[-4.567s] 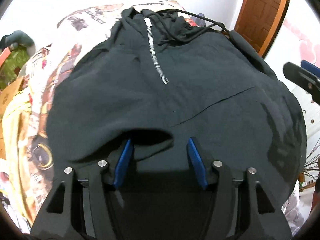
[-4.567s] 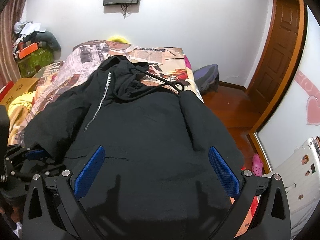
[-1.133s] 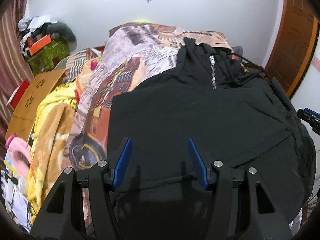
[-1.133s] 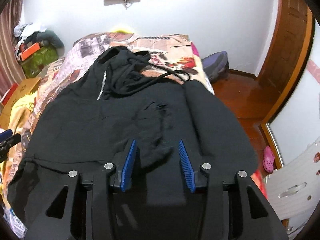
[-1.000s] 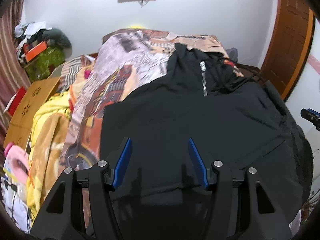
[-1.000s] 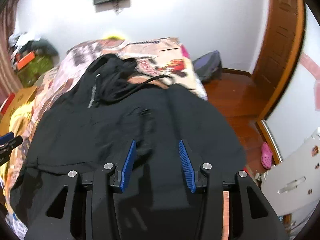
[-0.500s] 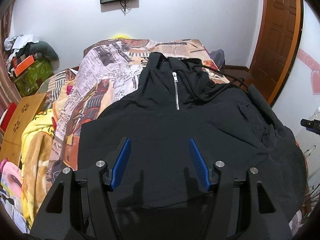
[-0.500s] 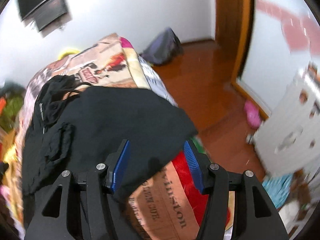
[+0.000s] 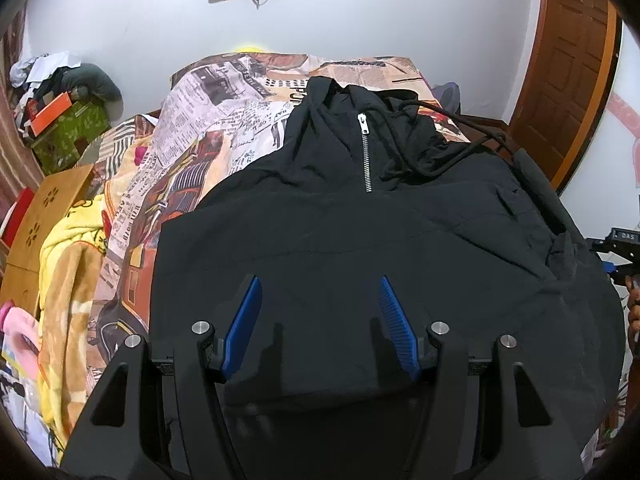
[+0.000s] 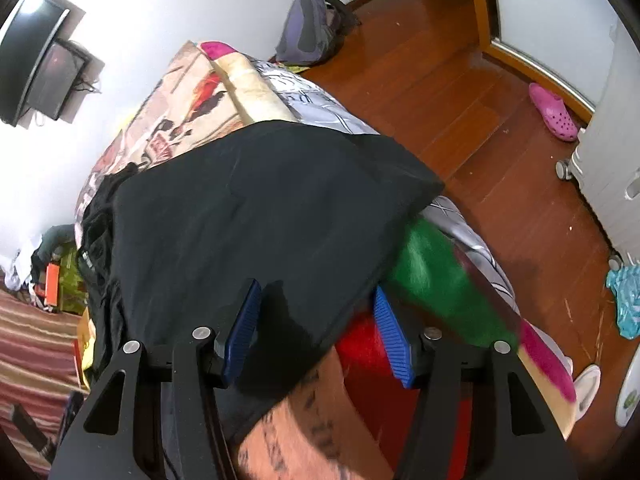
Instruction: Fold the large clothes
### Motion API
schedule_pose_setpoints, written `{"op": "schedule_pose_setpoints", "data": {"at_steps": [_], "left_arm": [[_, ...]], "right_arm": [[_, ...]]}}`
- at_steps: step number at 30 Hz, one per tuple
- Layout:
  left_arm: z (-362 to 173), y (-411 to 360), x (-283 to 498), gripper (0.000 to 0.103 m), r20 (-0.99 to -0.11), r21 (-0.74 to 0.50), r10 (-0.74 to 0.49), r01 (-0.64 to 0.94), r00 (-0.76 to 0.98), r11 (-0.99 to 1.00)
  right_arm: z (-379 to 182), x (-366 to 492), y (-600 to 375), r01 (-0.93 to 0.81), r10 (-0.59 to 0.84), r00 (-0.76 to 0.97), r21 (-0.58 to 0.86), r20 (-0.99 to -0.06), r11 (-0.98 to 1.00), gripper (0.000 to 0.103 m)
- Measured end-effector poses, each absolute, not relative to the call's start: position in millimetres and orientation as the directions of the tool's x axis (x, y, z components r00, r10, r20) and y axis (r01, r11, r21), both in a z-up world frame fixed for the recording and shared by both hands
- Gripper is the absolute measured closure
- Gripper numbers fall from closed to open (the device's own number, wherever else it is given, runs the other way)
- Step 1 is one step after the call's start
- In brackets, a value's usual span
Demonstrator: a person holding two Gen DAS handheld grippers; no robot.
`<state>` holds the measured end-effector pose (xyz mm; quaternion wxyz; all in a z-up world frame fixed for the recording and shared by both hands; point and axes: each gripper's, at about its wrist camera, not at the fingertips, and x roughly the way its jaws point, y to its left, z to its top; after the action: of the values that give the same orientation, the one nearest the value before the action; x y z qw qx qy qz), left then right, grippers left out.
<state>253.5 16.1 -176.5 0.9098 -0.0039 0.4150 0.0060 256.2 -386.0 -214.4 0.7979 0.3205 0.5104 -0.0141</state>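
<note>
Two grippers work a black hoodie (image 9: 360,248) spread on the bed (image 9: 224,128) — the left gripper (image 9: 320,320) hovers part-open and empty, the right gripper (image 10: 316,324), jaws opening, straddles the sleeve edge (image 10: 360,280) — likely lining up a fold.

Left claw (image 9: 320,320) — matte black frame, two angular arms with triangular cut-outs, four round silver screw heads across top. Finger pads (image 9: 244,324) bright blue, ribbed, set on inner faces.

Right claw (image 10: 318,328) — same build: black arms, triangular cut-outs, four silver screws, blue ribbed pads (image 10: 390,336).

In left wrist view, right claw also at right edge; small white lettering on black body, unreadable. Part of hand (image 9: 633,320) beside it.
</note>
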Motion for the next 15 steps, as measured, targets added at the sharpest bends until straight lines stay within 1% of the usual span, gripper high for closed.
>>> {"op": "schedule_pose_setpoints", "data": {"at_steps": [5,7,8,9,10,11,12,15], "left_arm": [[-178,17,253,0.043,-0.757,0.008,0.017,-0.018,0.653,1.000],[-179,17,253,0.043,-0.758,0.013,0.023,-0.020,0.651,1.000],[-179,17,253,0.043,-0.760,0.016,0.027,-0.022,0.650,1.000],[-180,18,253,0.043,-0.761,0.018,0.029,-0.024,0.648,1.000],[-180,18,252,0.043,-0.762,0.018,0.030,-0.025,0.646,1.000],[-181,19,252,0.043,-0.763,0.019,0.031,-0.026,0.645,0.999],[-181,19,251,0.043,-0.763,0.020,0.032,-0.026,0.645,0.999],[-181,21,249,0.043,-0.764,0.025,0.037,-0.027,0.644,0.999]], "right_arm": [[-222,273,-392,0.365,0.305,0.458,0.490,-0.835,0.792,0.048],[-221,278,-392,0.370,0.290,0.452,0.473,-0.844,0.799,0.052],[-219,279,-391,0.370,0.275,0.453,0.459,-0.848,0.808,0.056],[-216,280,-389,0.368,0.248,0.454,0.433,-0.856,0.823,0.066],[-212,279,-387,0.362,0.223,0.453,0.407,-0.863,0.839,0.071],[-208,278,-386,0.351,0.211,0.456,0.392,-0.865,0.850,0.083],[-203,275,-384,0.334,0.207,0.466,0.388,-0.860,0.859,0.089],[-179,265,-380,0.298,0.172,0.525,0.370,-0.834,0.880,0.093]]}}
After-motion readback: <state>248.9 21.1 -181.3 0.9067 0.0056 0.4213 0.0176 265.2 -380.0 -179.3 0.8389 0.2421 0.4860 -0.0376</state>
